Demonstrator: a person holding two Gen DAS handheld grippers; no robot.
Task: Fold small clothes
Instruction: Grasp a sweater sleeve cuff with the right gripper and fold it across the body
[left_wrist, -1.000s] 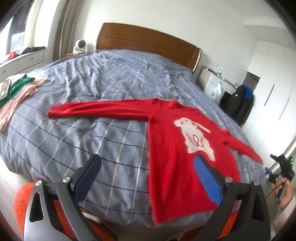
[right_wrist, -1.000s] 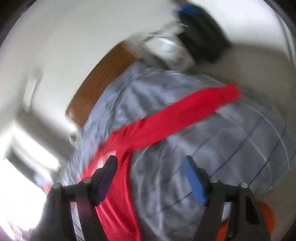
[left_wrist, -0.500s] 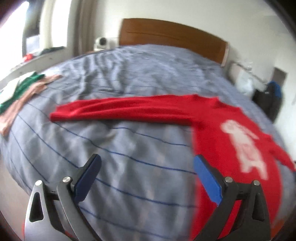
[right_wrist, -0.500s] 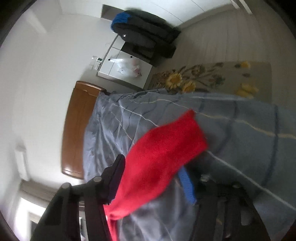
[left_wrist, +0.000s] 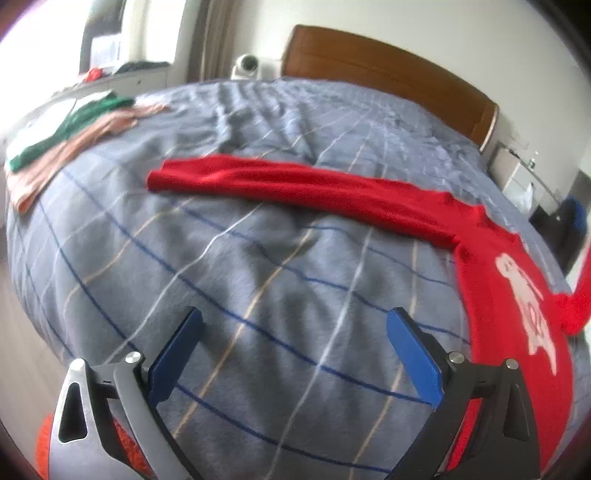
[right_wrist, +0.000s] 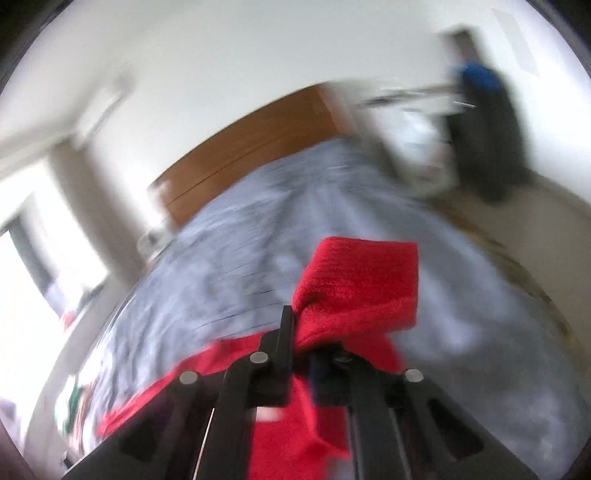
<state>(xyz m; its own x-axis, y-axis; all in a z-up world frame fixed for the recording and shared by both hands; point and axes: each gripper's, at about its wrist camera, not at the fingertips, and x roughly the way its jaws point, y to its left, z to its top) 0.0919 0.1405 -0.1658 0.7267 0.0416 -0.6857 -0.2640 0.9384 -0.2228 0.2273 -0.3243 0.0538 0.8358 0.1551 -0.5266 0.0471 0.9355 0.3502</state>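
A red sweater (left_wrist: 491, 266) with a white animal print lies on the grey checked bed (left_wrist: 258, 280). Its one sleeve (left_wrist: 280, 184) stretches flat to the left. My left gripper (left_wrist: 291, 350) is open and empty, above the bedcover in front of that sleeve. My right gripper (right_wrist: 301, 338) is shut on the cuff of the other red sleeve (right_wrist: 362, 284) and holds it lifted over the sweater body; the raised sleeve also shows in the left wrist view (left_wrist: 576, 302). The right wrist view is blurred.
A pile of green and pink clothes (left_wrist: 70, 136) lies at the bed's far left. A wooden headboard (left_wrist: 388, 74) stands behind. A white nightstand (left_wrist: 517, 177) and a dark bag (left_wrist: 565, 229) are at the right.
My right gripper has shut on the sleeve cuff and lifted it up and over the sweater. My left gripper has swung left toward the other sleeve, still open.
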